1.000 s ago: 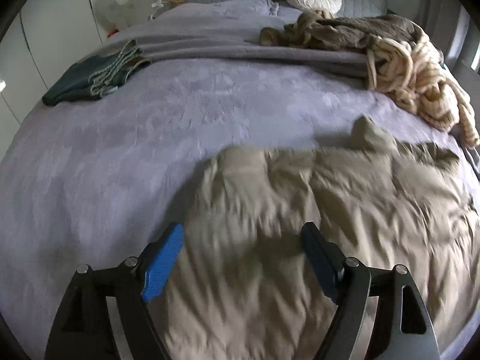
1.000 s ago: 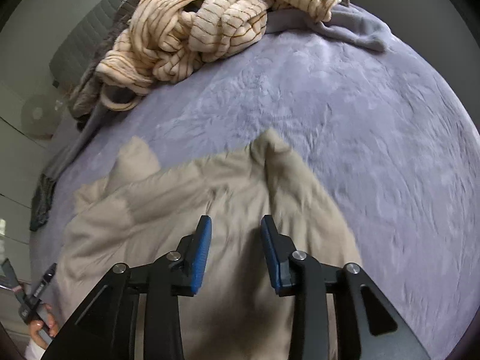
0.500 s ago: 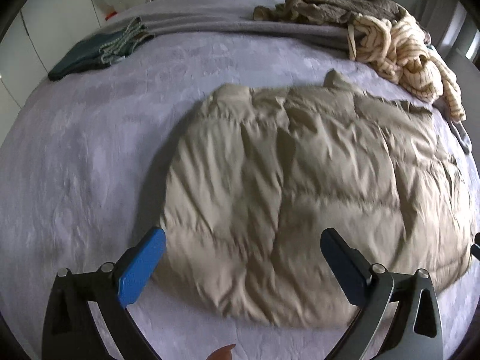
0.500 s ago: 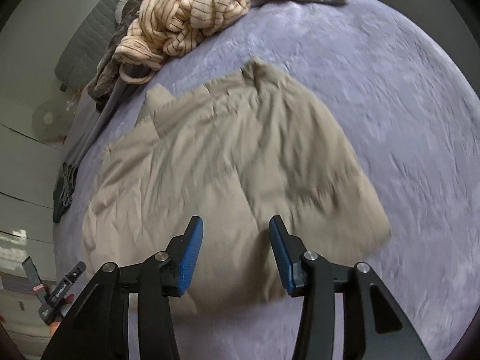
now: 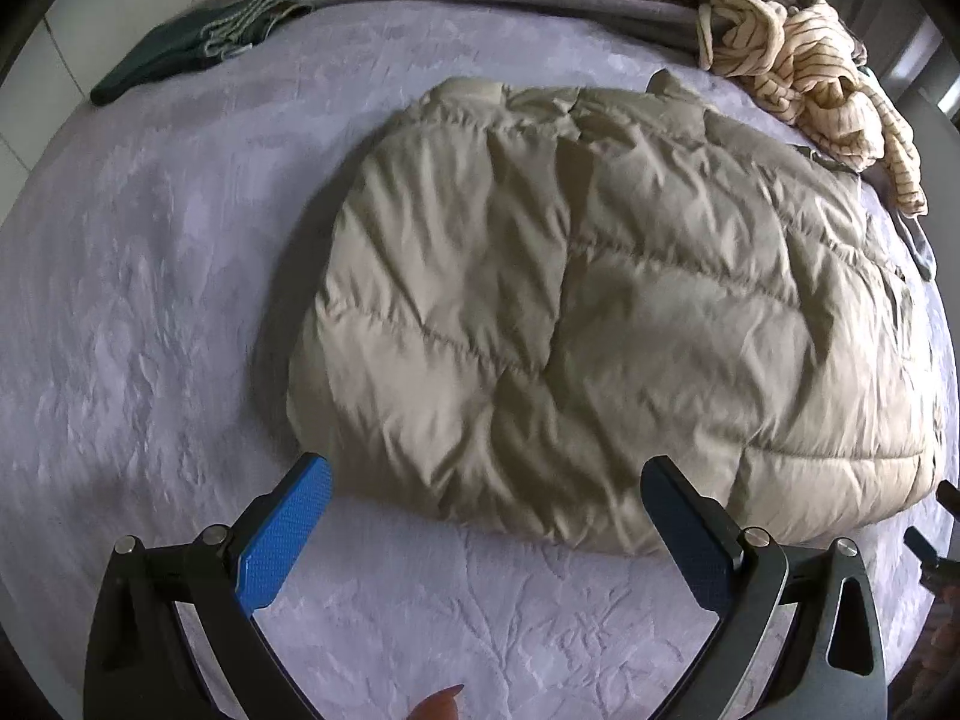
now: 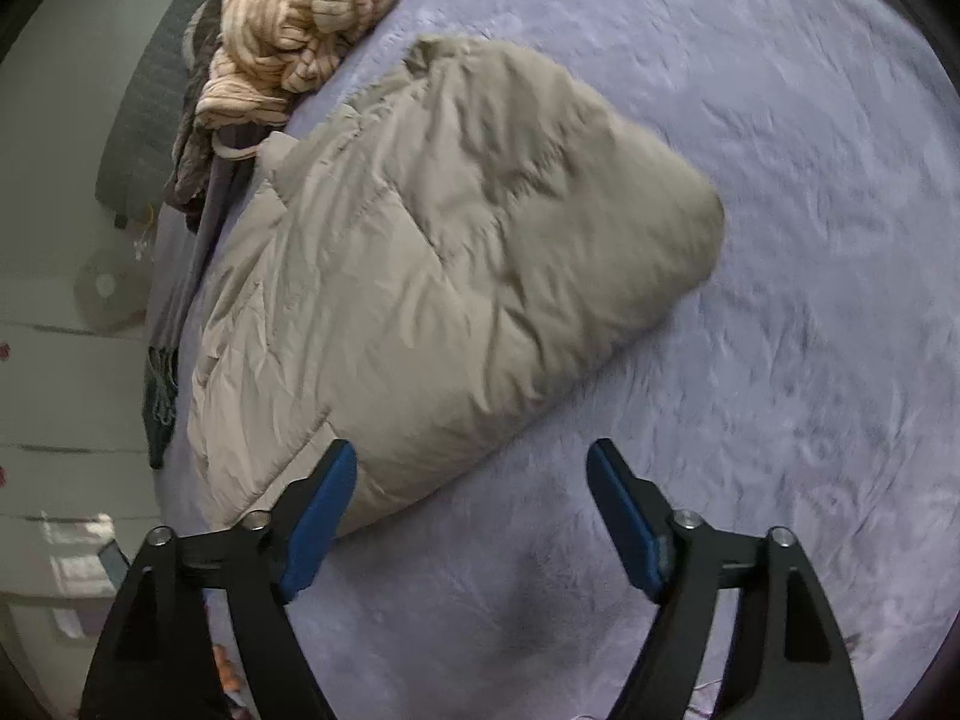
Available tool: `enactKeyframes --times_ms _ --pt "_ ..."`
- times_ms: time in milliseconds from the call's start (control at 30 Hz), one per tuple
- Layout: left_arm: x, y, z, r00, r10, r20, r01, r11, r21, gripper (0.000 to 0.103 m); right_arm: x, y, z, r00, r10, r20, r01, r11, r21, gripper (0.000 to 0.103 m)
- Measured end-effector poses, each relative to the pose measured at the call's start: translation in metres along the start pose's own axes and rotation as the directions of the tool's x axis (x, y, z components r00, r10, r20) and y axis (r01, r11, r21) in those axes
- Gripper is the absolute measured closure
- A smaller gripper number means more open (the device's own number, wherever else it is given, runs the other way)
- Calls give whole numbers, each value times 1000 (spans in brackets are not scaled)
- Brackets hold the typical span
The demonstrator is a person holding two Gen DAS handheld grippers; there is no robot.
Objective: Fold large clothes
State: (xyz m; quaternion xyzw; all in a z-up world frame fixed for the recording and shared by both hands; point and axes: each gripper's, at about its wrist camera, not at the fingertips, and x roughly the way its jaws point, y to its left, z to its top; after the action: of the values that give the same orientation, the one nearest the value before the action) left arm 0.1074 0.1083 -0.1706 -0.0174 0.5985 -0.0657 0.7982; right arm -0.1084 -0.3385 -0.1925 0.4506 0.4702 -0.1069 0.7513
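So the beige puffer jacket (image 5: 600,312) is lying flat in the middle of the bed (image 5: 150,300), on the lavender textured bedspread, folded into a chunky rounded rectangle with quilted seams and lots of soft wrinkles. The left hand-held gripper (image 5: 486,516) hangs over its near edge, jaws spread wide with nothing in them. The right hand-held gripper (image 6: 471,504) has just been opening too, also empty, near the jacket's corner. A striped cream sweater (image 5: 804,72) is heaped just beyond the jacket.
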Motion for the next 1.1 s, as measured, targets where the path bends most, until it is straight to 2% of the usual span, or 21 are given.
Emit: enactKeyframes --times_ms 233,400,433,467,533,600,700,733,800,833,867,1000,1100 --pt "8 12 -11 999 -7 -37 6 999 -36 0 12 -8 -2 999 49 -14 -49 998 51 12" --pt "9 23 -15 999 -14 -29 11 996 -84 0 18 -10 0 997 82 -1 -82 994 76 11" --pt "11 26 -16 999 -32 -34 28 995 -93 0 19 -11 0 996 88 6 -88 993 76 8" --pt "12 28 -17 998 -53 -41 48 994 -101 0 21 -10 2 995 96 14 -97 992 77 0" --pt "15 33 -18 993 -104 -49 96 986 -133 0 24 -11 5 993 117 28 -119 989 92 0" --pt "15 40 -20 983 -181 -41 171 969 -179 0 28 -11 10 989 142 31 -145 982 118 0" --pt "18 52 -22 955 -295 -17 281 926 -250 0 35 -9 17 983 182 28 -184 972 147 0" --pt "22 57 -23 939 -344 -10 328 902 -283 0 38 -8 19 980 197 25 -198 968 154 0" --pt "30 65 -27 917 -399 -8 374 866 -333 0 43 -5 23 973 228 17 -228 959 169 0" --pt "37 71 -29 902 -431 -6 398 839 -371 0 45 -3 24 972 236 12 -234 957 172 0" --pt "41 74 -29 894 -449 -4 412 824 -390 0 48 -1 25 970 242 6 -239 955 174 0" --pt "52 82 -20 877 -478 50 447 775 -446 0 61 6 30 966 257 -18 -251 953 169 0" --pt "58 84 -9 866 -493 90 471 741 -478 0 71 6 35 952 305 -8 -297 933 201 0"
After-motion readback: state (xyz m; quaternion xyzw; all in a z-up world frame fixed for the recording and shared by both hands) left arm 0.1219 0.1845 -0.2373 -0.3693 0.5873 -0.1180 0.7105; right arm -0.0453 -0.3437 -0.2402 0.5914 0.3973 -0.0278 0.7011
